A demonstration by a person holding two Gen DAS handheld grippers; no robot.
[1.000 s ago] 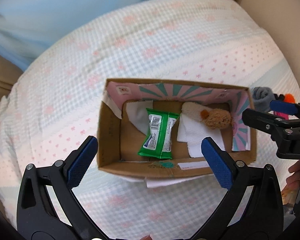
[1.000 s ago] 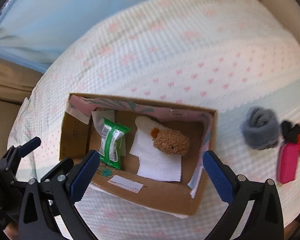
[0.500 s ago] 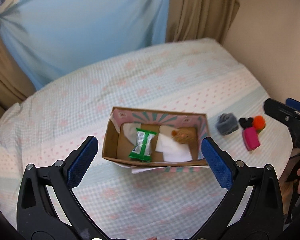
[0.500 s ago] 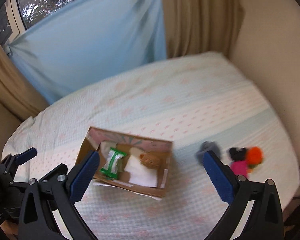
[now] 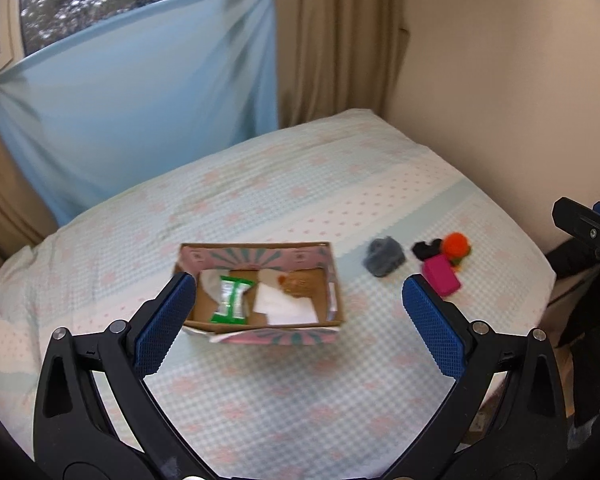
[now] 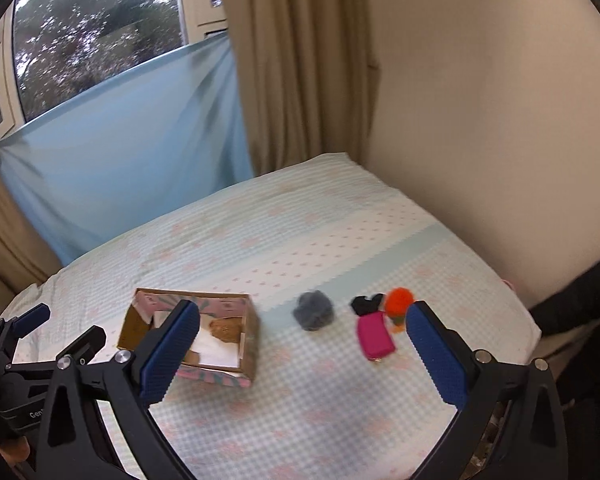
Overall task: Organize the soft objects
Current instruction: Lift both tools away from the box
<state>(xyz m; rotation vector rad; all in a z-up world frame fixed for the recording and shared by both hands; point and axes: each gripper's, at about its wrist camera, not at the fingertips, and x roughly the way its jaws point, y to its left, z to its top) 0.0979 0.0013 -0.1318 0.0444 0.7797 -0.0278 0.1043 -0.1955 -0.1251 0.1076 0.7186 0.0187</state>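
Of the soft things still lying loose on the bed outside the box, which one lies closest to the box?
The grey bundle, beside the box. The black piece, the orange pompom and the pink pouch cluster farther out, toward the bed's edge.

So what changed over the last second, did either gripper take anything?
Both grippers pulled up and back from the cardboard box, so the whole bed, curtains and window now show. Neither took anything: the left gripper and right gripper stay empty, jaws wide open. The green packet, white cloth and brown plush remain in the box; the grey bundle, pink pouch, black item and orange pompom still lie beside it.
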